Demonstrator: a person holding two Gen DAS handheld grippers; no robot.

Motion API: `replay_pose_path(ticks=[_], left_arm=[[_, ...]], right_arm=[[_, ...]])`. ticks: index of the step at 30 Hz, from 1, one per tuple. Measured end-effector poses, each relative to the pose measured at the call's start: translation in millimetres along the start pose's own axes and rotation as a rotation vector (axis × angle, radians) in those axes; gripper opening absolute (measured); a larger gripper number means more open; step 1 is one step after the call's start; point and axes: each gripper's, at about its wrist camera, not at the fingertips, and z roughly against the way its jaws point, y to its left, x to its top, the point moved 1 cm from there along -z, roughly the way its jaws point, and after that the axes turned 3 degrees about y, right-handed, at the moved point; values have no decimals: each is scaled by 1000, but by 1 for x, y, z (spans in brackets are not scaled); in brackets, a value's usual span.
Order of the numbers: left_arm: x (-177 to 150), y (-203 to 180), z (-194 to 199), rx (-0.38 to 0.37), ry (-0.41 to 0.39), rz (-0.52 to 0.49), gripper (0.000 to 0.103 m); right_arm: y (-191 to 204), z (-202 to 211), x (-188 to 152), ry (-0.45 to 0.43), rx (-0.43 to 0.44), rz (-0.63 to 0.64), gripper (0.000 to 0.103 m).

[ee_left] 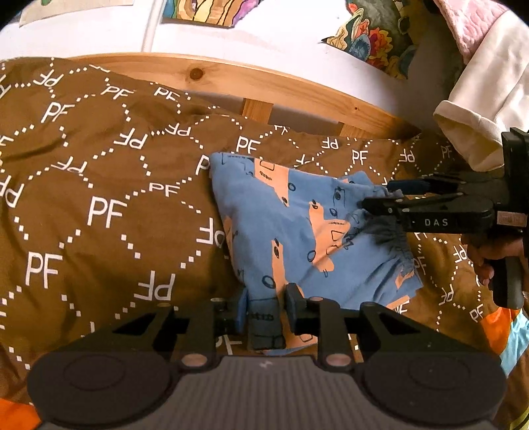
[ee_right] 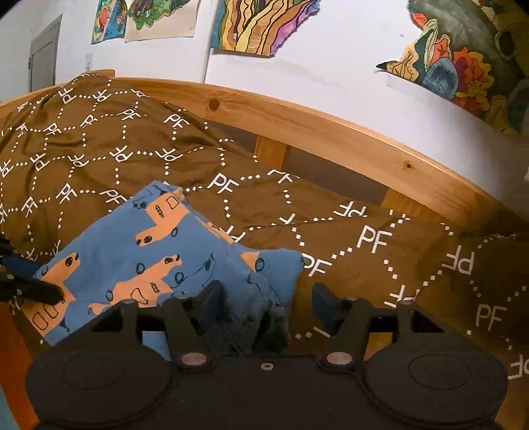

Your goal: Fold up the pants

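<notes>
The left gripper (ee_left: pixel 266 302) has its 2 fingers closed narrowly on a dark blue hem of the pants (ee_left: pixel 297 231), a fold of fabric pinched between the blue pads at the garment's near edge. In the right wrist view the same gripper (ee_right: pixel 49 292) shows only as a dark fingertip touching the pants (ee_right: pixel 132 251) at the left side.

The right gripper (ee_right: pixel 264 302) has its fingers spread wider, with the gathered, elastic waistband bunched between them; the cloth lies against the left finger, and whether the right finger touches it cannot be told. From the left wrist view this gripper (ee_left: pixel 383 195) comes in from the right, its fingertips at the ruched waistband, the fingers near each other; how firmly they hold the cloth cannot be told.

The pants are blue with orange vehicle shapes outlined in dark ink, lying partly folded and rumpled on a brown duvet (ee_left: pixel 99 165) printed with white "PF" letters and dotted diamonds. Behind the duvet (ee_right: pixel 363 238) runs a pine bed rail (ee_right: pixel 314 132), and above it a white wall with colourful drawings (ee_right: pixel 258 26).
</notes>
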Motion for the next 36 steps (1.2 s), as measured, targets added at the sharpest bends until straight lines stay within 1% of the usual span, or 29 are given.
replay_pose_path(ticks=[4,6,7,8,9,10,13,14,18,20,21,25,30,36], left_arm=[[2,0,3,9,-8,-2,32],[3,0,7,15,-19,-1,42],[3,0,9,21,-27,1,55],[4,0,12,26,-39,5,63],[4,0,15,31,-53,9,64],[5,0,18,33,-61,11,66],[6,0,25,51,-74,20,78],[6,0,28,61,-80,26,82],[8,0,40,82,-108,44,92],[8,-1,46,96,-127,51,99],[8,-2,49,103,-138,52,101],[5,-10,62,134,-180,41,103],[0,-20,74,193,-215,18,103],[-15,-30,86,264,-254,2,103]], right_arm=[[-1,4,0,-7,-16,-19,72],[-1,6,1,-14,-24,-24,78],[-1,8,1,-18,-28,-26,80],[-1,10,1,-23,-32,-28,84],[-1,12,1,-30,-36,-32,87],[-1,14,1,-35,-41,-37,89],[-1,23,0,-58,-54,-67,96],[-1,27,-1,-65,-56,-79,97],[-1,40,-8,-80,-63,-143,98],[-1,49,-12,-95,-55,-181,99],[0,54,-14,-106,-51,-191,102],[6,74,-21,-145,-50,-224,102],[13,97,-33,-161,-42,-297,102],[25,120,-53,-190,-43,-334,102]])
